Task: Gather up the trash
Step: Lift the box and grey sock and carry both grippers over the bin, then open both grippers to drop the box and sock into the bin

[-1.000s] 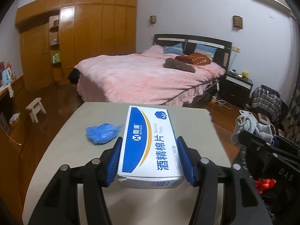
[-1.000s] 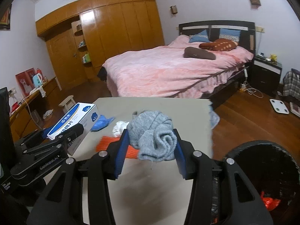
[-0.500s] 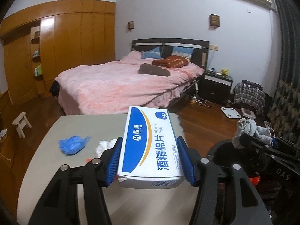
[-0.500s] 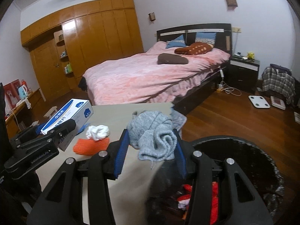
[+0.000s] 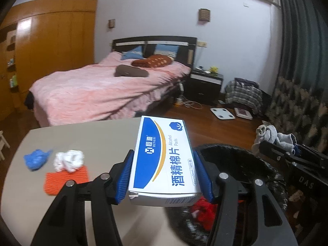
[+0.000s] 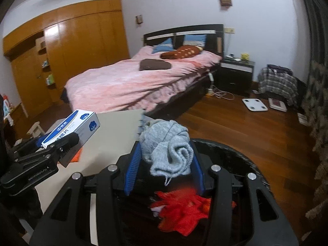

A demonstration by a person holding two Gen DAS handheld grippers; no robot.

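Note:
My left gripper [image 5: 164,176] is shut on a white and blue alcohol pads box [image 5: 164,153], held over the table's right edge beside the black trash bin [image 5: 272,176]. The box also shows in the right wrist view [image 6: 73,127]. My right gripper [image 6: 166,168] is shut on a grey crumpled cloth [image 6: 166,145], held above the bin [image 6: 242,157], which holds red trash [image 6: 182,209]. The cloth also shows in the left wrist view [image 5: 270,135]. On the beige table [image 5: 92,135] lie a blue wad [image 5: 35,160], a white wad [image 5: 69,161] and an orange mat [image 5: 65,180].
A pink bed [image 5: 102,90] stands beyond the table, with a dark nightstand [image 5: 205,86] to its right. A white scale [image 5: 222,113] and a plaid bundle [image 5: 244,94] lie on the wooden floor. Wooden wardrobes [image 5: 51,41] line the left wall.
Both grippers have swung right, away from the table middle. The box now hangs at the bin's edge and the grey cloth has moved from over the table to over the bin.

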